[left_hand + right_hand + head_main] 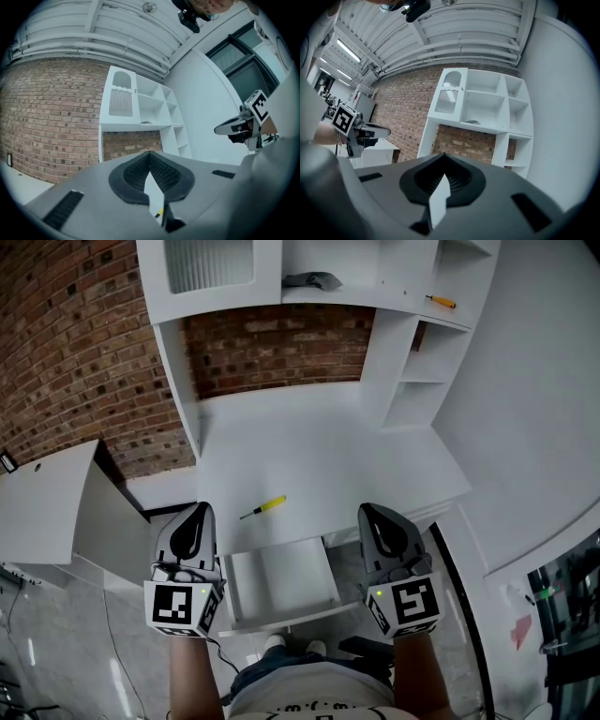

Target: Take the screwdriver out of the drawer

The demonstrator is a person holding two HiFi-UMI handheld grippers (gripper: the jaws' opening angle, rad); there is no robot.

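At the front edge of the desk (309, 437), a yellow-handled screwdriver (263, 507) lies flat on the white top, just behind the open drawer (281, 579) and nearer its left corner. We hold both grippers low in front of the desk, one at each side of the drawer, and neither touches the tool.

The left gripper (198, 509) has its fingers (136, 176) pressed tip to tip with nothing between them; through the slit below the tips we catch only a sliver of yellow from the screwdriver lying beyond. The right gripper (368, 512) looks the same, its fingers (461, 180) closed together and empty.

The drawer stands pulled out under the desk's front edge, and as far as we can see its white floor is bare. We judge the main job done: the screwdriver is out of the drawer and resting on the desk, with no gripper holding it. What seems left, if anything, is to push the drawer shut, which the task does not ask for.

On the top right shelf (450, 320) at the desk's back edge lies a second small yellow tool (441, 302), well apart from the first; a grey cloth (314, 280) sits on the shelf to its left.
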